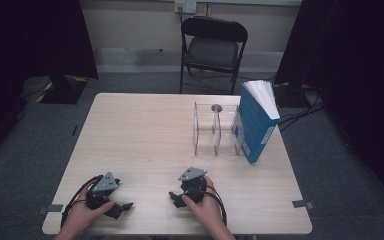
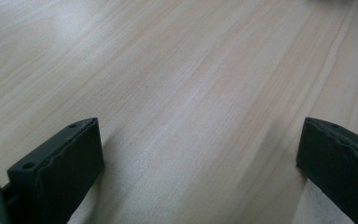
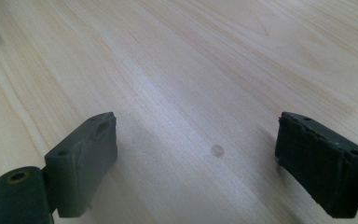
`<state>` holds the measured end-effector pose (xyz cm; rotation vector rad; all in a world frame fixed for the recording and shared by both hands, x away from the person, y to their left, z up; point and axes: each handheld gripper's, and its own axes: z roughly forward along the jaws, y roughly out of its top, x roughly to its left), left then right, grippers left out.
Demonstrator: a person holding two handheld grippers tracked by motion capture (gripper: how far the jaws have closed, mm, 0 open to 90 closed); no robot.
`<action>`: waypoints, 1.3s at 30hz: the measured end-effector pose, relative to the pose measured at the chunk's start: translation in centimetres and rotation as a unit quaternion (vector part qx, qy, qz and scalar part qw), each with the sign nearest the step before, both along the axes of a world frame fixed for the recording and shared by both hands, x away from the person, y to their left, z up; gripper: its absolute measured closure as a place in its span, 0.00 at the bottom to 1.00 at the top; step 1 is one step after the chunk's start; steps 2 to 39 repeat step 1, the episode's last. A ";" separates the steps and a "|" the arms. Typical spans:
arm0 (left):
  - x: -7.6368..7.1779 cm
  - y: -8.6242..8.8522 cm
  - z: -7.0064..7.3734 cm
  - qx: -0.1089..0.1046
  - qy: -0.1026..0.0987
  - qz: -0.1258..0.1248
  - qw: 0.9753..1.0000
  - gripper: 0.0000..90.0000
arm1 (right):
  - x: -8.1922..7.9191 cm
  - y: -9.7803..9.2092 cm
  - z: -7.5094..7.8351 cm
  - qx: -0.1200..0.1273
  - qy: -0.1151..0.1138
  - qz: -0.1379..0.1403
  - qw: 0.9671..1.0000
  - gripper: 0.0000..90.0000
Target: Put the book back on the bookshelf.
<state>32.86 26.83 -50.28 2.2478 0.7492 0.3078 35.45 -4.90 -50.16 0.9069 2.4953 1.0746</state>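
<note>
A thick blue book (image 1: 254, 122) stands upright, leaning against the right end of a clear acrylic rack (image 1: 215, 130) on the pale wooden table (image 1: 145, 130). My left gripper (image 1: 121, 206) rests near the table's front left edge, held by a hand, jaws pointing right. In the left gripper view the left gripper (image 2: 200, 158) is open over bare wood. My right gripper (image 1: 176, 196) sits near the front centre, held by the other hand. Seen in the right gripper view, the right gripper (image 3: 196, 154) is open above the wood, with nothing between its jaws.
A black folding chair (image 1: 212, 47) stands behind the table's far edge. A small round grey object (image 1: 216, 107) lies behind the rack. Black curtains flank both sides, and cables lie on the grey floor at right. A tiny pale spot (image 3: 217, 150) marks the wood.
</note>
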 end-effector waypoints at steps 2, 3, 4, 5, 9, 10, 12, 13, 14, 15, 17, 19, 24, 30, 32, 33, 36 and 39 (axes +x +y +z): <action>0.0 0.0 0.0 0.000 0.000 0.000 1.000 0.00 | 0.0 0.0 0.0 0.001 0.000 0.001 1.000 0.14; 0.0 0.0 0.0 0.000 0.000 0.000 1.000 0.00 | 0.0 0.0 0.0 0.001 0.000 0.001 1.000 0.14; 0.0 0.0 0.0 0.000 0.000 0.000 1.000 0.00 | 0.0 0.0 0.0 0.001 0.000 0.001 1.000 0.14; 0.0 0.0 0.0 0.000 0.000 0.000 1.000 0.00 | 0.0 0.0 0.0 0.001 0.000 0.001 1.000 0.14; 0.0 0.0 0.0 0.000 0.000 0.000 1.000 0.00 | 0.0 0.0 0.0 0.001 0.000 0.001 1.000 0.14; 0.0 0.0 0.0 0.000 0.000 0.000 1.000 0.00 | 0.0 0.0 0.0 0.001 0.000 0.001 1.000 0.14; 0.0 0.0 0.0 0.000 0.000 0.000 1.000 0.00 | 0.0 0.0 0.0 0.001 0.000 0.001 1.000 0.14; 0.0 0.0 0.0 0.000 0.000 0.000 1.000 0.00 | 0.0 0.0 0.0 0.001 0.000 0.001 1.000 0.14; 0.0 0.0 0.0 0.000 0.000 0.000 1.000 0.00 | 0.0 0.0 0.0 0.001 0.000 0.001 1.000 0.14; 0.0 0.0 0.0 0.000 0.000 0.000 1.000 0.00 | 0.0 0.0 0.0 0.001 0.000 0.001 1.000 0.14; 0.0 0.0 0.0 0.000 0.000 0.000 1.000 0.00 | 0.0 0.0 0.0 0.001 0.000 0.001 1.000 0.14; 0.0 0.0 0.0 0.000 0.000 0.000 1.000 0.00 | 0.0 0.0 0.0 0.001 0.000 0.001 1.000 0.14; 0.0 0.0 0.0 0.000 0.000 0.000 1.000 0.00 | 0.0 0.0 0.0 0.001 0.000 0.001 1.000 0.14; 0.0 0.0 0.0 0.000 0.000 0.000 1.000 0.00 | 0.0 0.0 0.0 0.001 0.000 0.001 1.000 0.14; 0.0 0.0 0.0 0.000 0.000 0.000 1.000 0.00 | 0.0 0.0 0.0 0.001 0.000 0.001 1.000 0.14; 0.0 0.0 0.0 0.000 0.000 0.000 1.000 0.00 | 0.0 0.0 0.0 0.001 0.000 0.001 1.000 0.14; 0.0 0.0 0.0 0.000 0.000 0.000 1.000 0.00 | 0.0 0.0 0.0 0.001 0.000 0.001 1.000 0.14; 0.0 0.0 0.0 0.000 0.000 0.000 1.000 0.00 | 0.0 0.0 0.0 0.001 0.000 0.001 1.000 0.14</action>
